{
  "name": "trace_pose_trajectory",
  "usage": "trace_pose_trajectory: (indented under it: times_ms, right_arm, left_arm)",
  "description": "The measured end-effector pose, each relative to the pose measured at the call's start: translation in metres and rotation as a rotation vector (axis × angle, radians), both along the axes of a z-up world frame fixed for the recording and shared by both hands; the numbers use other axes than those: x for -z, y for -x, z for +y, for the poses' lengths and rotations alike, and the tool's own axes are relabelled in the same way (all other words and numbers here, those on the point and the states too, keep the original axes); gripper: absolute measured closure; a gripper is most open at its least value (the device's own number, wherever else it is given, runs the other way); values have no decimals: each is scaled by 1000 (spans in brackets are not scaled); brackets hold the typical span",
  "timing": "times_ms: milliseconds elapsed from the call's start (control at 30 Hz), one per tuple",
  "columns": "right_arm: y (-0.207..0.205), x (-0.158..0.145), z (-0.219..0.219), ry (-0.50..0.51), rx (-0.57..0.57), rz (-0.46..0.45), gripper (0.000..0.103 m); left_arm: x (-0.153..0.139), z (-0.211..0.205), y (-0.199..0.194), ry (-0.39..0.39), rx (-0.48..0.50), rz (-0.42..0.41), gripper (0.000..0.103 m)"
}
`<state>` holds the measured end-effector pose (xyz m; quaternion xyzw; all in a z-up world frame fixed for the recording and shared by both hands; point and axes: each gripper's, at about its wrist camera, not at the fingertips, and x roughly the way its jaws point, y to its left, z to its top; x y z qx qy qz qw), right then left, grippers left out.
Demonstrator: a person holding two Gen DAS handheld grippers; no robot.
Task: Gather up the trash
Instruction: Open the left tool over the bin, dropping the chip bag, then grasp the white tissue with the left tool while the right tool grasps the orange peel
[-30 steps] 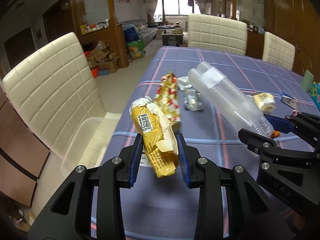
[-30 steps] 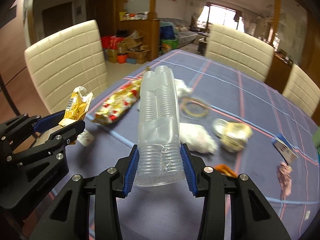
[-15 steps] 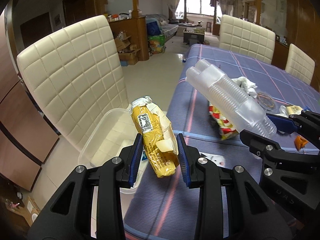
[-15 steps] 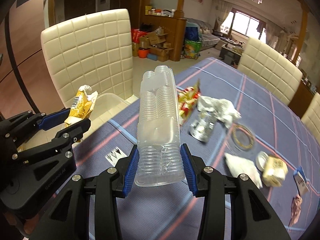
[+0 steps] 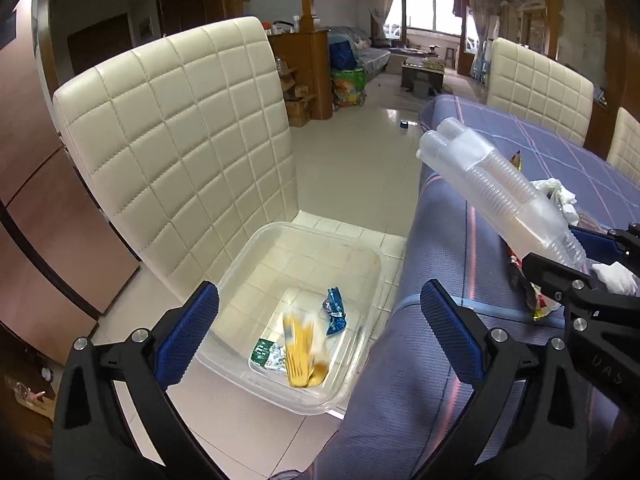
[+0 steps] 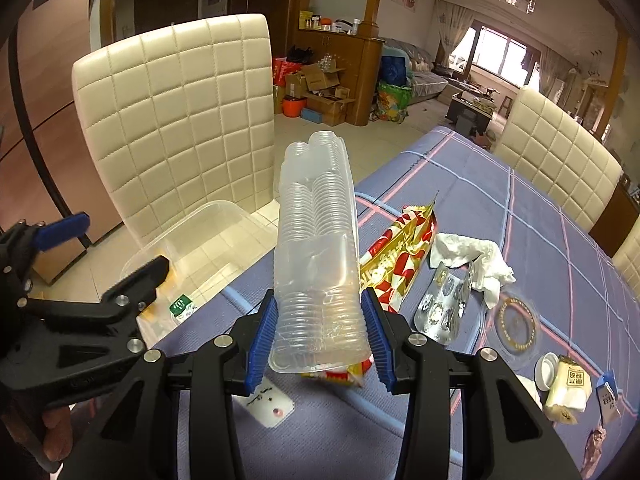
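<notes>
My left gripper (image 5: pixel 320 316) is spread wide, its blue-padded fingers (image 5: pixel 188 332) far apart with nothing between them. My right gripper (image 6: pixel 320 334), ahead and to its right, is clamped, its blue pads (image 6: pixel 260 336) pressing both sides of a clear ribbed plastic cup stack (image 6: pixel 316 248) that juts forward beyond the fingertips.

A lived-in home: quilted cream dining chairs (image 5: pixel 180 152) ring a cloth-covered counter (image 6: pixel 540 240), with a sofa (image 5: pixel 372 56), curtained window (image 5: pixel 434 12) and cardboard boxes (image 6: pixel 320 88) beyond.
</notes>
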<state>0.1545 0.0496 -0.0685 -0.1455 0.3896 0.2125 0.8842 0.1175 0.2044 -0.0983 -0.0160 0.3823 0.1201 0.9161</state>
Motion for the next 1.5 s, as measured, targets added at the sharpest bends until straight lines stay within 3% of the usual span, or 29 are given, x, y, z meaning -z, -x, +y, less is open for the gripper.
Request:
trace_pose_trajectory:
  times_ms: [333,433,533,633,933,1167,1367,1500]
  right_arm:
    - [-9,20,40,25,-97,67,59]
    - [-9,26,53,25,-126,90,54]
    - [-9,26,54,15,-129,100,37]
    - [-5,21,47,7,-107,64,34]
    - [6,-1,0,-13,0,1,34]
    - [24,-14,-73,-31,148,-39,34]
    - [47,-4,-150,-25,309,-34,34]
    - [52,13,-195,-28,397,23,34]
  left_arm:
    - [14,43,14,9,-139,39,4]
    - [17,56,23,22,-176,44,4]
    - [18,64,30,31,-198,51,4]
    - [19,64,32,36,-202,52,4]
    - [5,20,21,38,-78,33,4]
    - [-9,-47,16,43,89,40,4]
    - [-14,-113,12,22,227,46,4]
    - [-13,-152,4,37,302,61,4]
